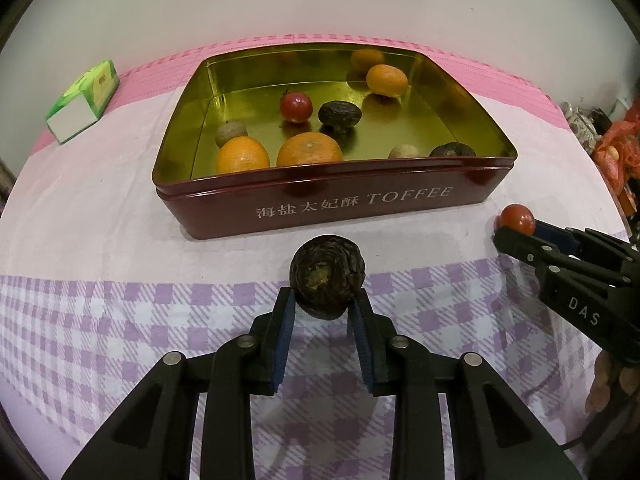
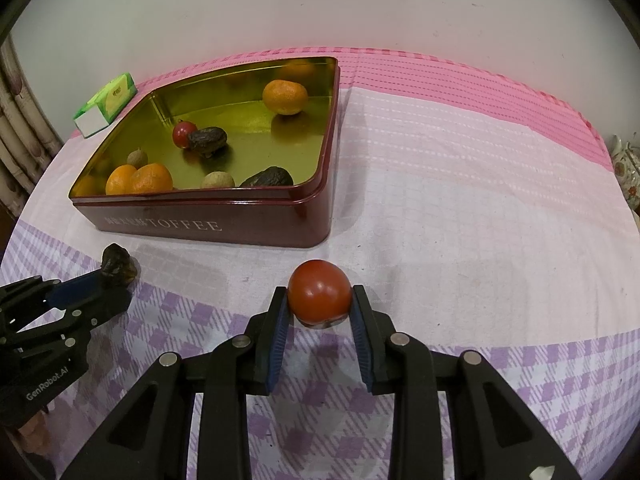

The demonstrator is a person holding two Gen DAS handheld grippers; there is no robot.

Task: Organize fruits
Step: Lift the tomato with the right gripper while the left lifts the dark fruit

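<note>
Left wrist view: the left gripper [image 1: 325, 300] was closed on a dark wrinkled fruit [image 1: 326, 276], both blue pads pressed against its sides, at 6 o'clock of the frame centre over the purple checked part of the tablecloth [image 1: 100, 320]. The dark red toffee tin [image 1: 332, 204] stood at 12 o'clock from the held fruit, lid off, gold interior exposed. Inside it were three oranges [image 1: 310, 150], one at the far right and two against the near wall, a small red tomato [image 1: 296, 107] just beside a second dark fruit [image 1: 340, 114], two pale round fruits and a third dark fruit [image 1: 452, 150] near the front wall. At 3 o'clock the right gripper [image 1: 514, 226] was clamped on a red tomato [image 1: 518, 218]. A green and white carton [image 1: 84, 100] lay at 10 o'clock, well apart from the tin.

Right wrist view: the right gripper [image 2: 320, 300] gripped the red tomato [image 2: 320, 290] between its pads, just above the cloth. The tin [image 2: 208, 226] sat at 11 o'clock from it. At 9 o'clock the left gripper [image 2: 116, 276] held its dark wrinkled fruit [image 2: 118, 268] near the tin's front wall. The carton [image 2: 106, 106] lay at 10 o'clock behind the tin.
</note>
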